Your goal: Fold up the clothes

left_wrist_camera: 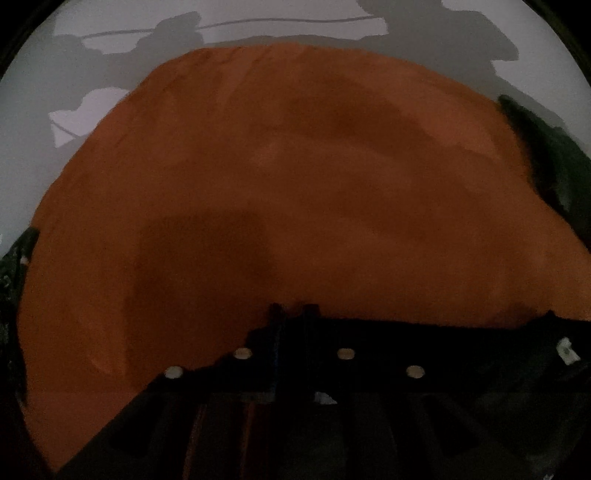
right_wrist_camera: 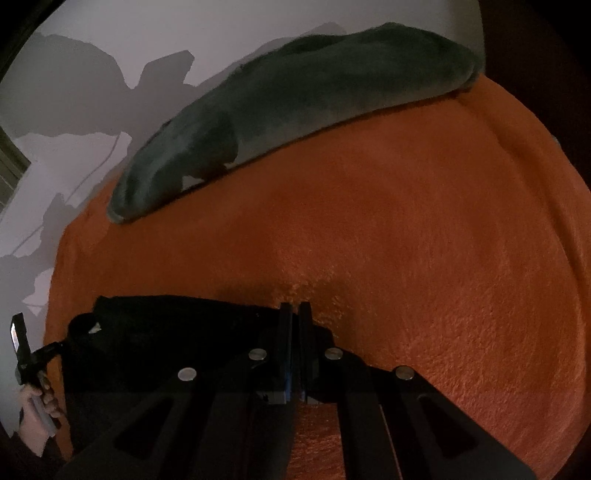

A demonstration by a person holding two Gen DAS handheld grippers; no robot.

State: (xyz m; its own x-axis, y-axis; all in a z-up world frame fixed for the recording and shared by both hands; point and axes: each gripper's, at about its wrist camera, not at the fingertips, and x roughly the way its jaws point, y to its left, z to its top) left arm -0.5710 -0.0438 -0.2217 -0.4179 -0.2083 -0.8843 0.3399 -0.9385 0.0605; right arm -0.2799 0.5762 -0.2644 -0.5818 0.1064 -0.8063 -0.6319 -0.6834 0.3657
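Note:
An orange fleece cloth (left_wrist_camera: 277, 177) fills most of the left wrist view, spread over a white table (left_wrist_camera: 29, 110). My left gripper (left_wrist_camera: 293, 310) is shut with its fingers close together on the cloth's near edge. In the right wrist view the same orange cloth (right_wrist_camera: 424, 240) lies flat and wide. My right gripper (right_wrist_camera: 294, 308) is shut and pinches the cloth's near edge, with the fabric puckered at its tips. A folded dark grey-green garment (right_wrist_camera: 295, 103) lies along the far edge of the orange cloth.
The grey-green garment also shows at the right edge of the left wrist view (left_wrist_camera: 546, 162). A thin cable (left_wrist_camera: 258, 24) runs across the white table (right_wrist_camera: 92, 29) at the back. The left hand-held gripper's handle and the person's hand (right_wrist_camera: 33, 398) show at the lower left.

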